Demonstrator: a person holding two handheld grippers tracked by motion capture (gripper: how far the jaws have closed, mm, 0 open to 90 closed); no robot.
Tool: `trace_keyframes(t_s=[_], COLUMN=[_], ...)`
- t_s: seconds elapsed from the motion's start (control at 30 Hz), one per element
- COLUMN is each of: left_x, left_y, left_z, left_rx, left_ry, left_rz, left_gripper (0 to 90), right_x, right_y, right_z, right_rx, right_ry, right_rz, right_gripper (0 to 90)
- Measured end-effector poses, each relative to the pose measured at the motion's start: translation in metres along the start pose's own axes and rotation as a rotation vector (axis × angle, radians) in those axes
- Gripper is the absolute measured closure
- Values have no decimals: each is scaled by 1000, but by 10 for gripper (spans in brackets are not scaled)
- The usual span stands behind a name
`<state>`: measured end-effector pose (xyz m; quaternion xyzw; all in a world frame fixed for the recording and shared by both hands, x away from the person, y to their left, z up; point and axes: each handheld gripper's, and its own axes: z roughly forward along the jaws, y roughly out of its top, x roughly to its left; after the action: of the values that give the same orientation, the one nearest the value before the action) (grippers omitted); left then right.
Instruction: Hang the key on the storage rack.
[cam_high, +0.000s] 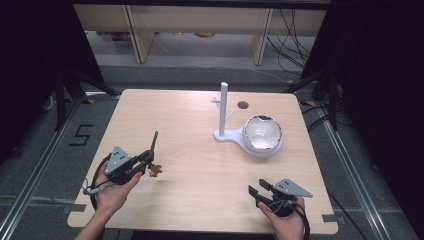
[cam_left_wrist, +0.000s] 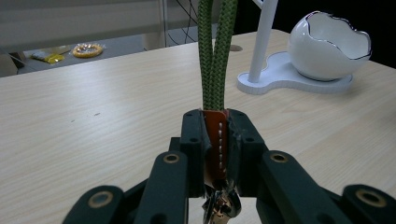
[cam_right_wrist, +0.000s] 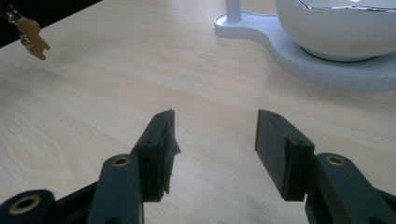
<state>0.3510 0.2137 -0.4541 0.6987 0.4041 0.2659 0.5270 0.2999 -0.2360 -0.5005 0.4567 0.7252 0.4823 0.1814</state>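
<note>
Nearest me, the right tongs (cam_high: 256, 192) rest released over the counter (cam_high: 200, 165), while the left tongs (cam_left_wrist: 215, 140) clench a keychain (cam_left_wrist: 215, 70) by its leather tab, lifted above the wood. It looks light and floppy, so that stiff tab seems the surest hold. Beyond lies broad bare room before the white stand (cam_high: 223, 112) and fragile-looking bowl (cam_high: 262, 134).
</note>
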Motion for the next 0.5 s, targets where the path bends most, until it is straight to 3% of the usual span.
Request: trace_keyframes(t_s=[0.27,0.43,0.5], left_x=[-7,-10,-11], left_y=[8,12,14], left_z=[6,8,9], left_rx=[-35,-41,-46], left_ry=[3,7,7], left_rz=[9,13,17], left_gripper=[775,776,776], right_x=[1,-1,0], right_y=[0,0,-1], right_z=[-1,-2,-1], right_rx=[-1,-4,-3], right_ry=[-2,-26,-19], right_rz=[2,-24,-1], right_gripper=[477,473,472])
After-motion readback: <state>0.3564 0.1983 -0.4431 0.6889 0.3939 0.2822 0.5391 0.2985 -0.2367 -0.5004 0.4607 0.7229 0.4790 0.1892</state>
